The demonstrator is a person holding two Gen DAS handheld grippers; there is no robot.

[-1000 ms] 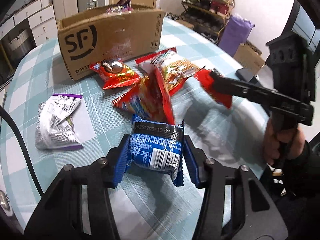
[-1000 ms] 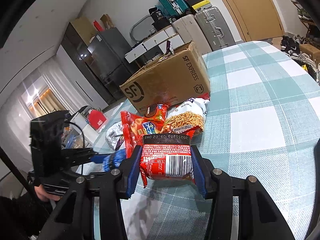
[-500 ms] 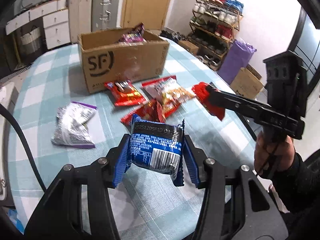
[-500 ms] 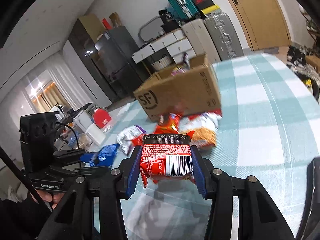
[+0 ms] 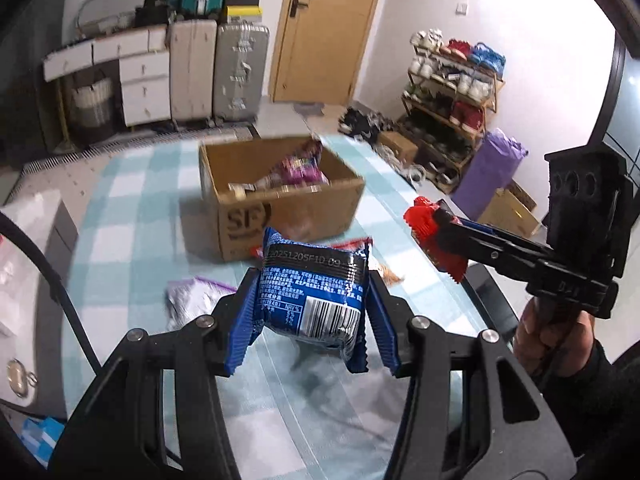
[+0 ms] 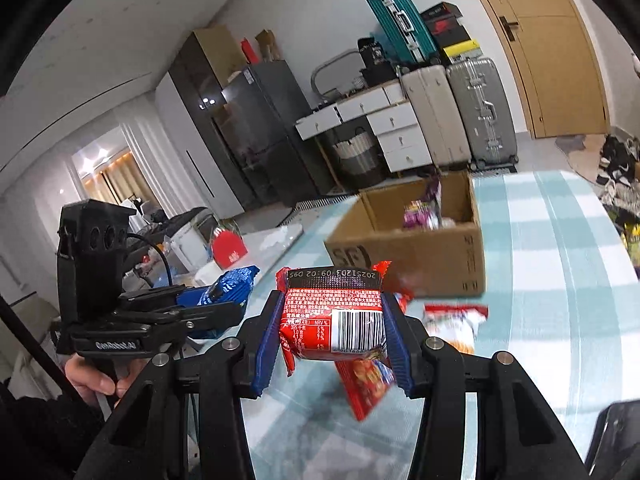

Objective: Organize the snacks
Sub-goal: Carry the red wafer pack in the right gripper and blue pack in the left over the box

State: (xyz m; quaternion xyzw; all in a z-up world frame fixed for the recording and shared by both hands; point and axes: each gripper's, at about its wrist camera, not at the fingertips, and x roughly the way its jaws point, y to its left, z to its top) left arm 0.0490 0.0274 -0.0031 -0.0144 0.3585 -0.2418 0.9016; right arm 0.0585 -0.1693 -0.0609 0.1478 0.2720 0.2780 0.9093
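Note:
My left gripper [image 5: 312, 320] is shut on a blue snack packet [image 5: 314, 292] and holds it high above the table. My right gripper [image 6: 332, 328] is shut on a red snack packet [image 6: 334, 320], also raised; it shows at the right of the left wrist view [image 5: 434, 236]. The open cardboard SF box [image 5: 288, 212] stands ahead on the checked table, also in the right wrist view [image 6: 420, 248], with purple packets inside [image 5: 298, 168]. A silver and purple packet [image 5: 192, 300] lies on the table below my left gripper. Red and white packets [image 6: 456, 328] lie in front of the box.
The round table has a teal checked cloth [image 5: 132, 216]. Suitcases [image 5: 238, 72], white drawers [image 5: 144, 84] and a door [image 5: 328, 28] stand behind. A shoe rack [image 5: 452, 84] and a purple bag [image 5: 488, 172] are at the right. A fridge [image 6: 256, 128] stands at the back.
Both grippers have risen with their packets and now look down into the open box from higher up. The loose packets on the table now lie mostly under the held packets.

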